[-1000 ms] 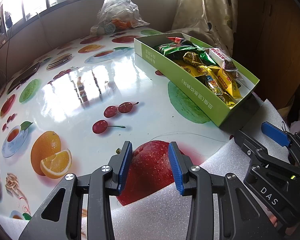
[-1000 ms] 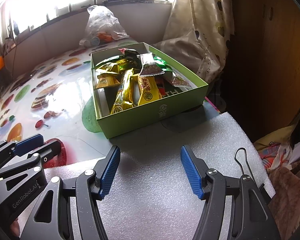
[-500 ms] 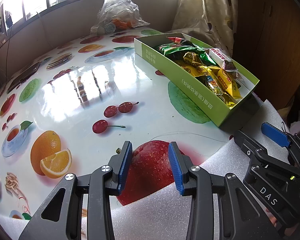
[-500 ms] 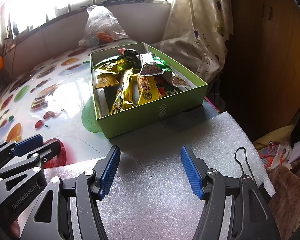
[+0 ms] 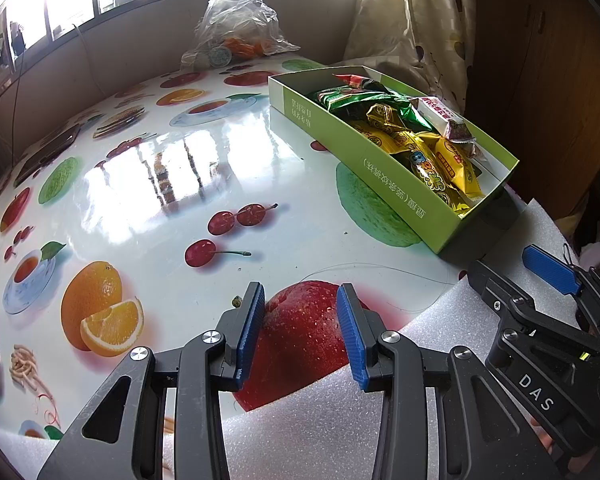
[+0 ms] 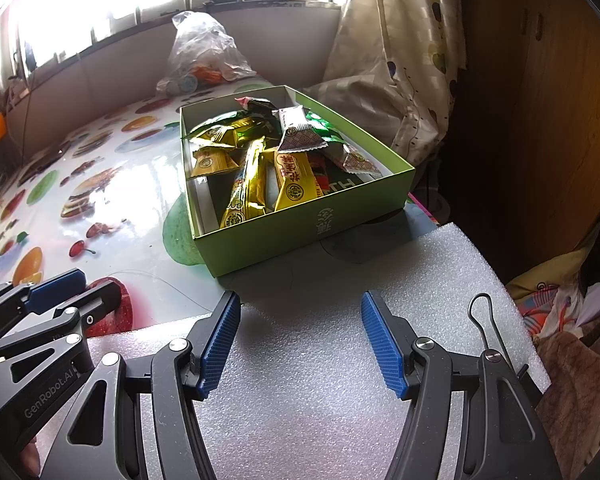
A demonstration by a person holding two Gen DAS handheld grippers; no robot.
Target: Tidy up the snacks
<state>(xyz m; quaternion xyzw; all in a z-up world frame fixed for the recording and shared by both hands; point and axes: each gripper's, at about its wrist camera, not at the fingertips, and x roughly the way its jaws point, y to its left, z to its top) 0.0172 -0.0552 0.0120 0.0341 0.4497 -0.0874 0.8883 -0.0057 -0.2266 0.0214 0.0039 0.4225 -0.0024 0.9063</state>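
A green cardboard box sits at the table's right side. It holds several wrapped snacks: yellow packets, green foil packets and a white and red one. My left gripper is open and empty, low over the printed apple, left of the box. My right gripper is open and empty over the white foam sheet, just in front of the box. Each gripper shows in the other's view, the right one and the left one.
The table has a glossy fruit-print cover. A clear plastic bag with items lies at the far edge by the wall. A curtain and a wooden cabinet stand to the right. Cloth lies lower right.
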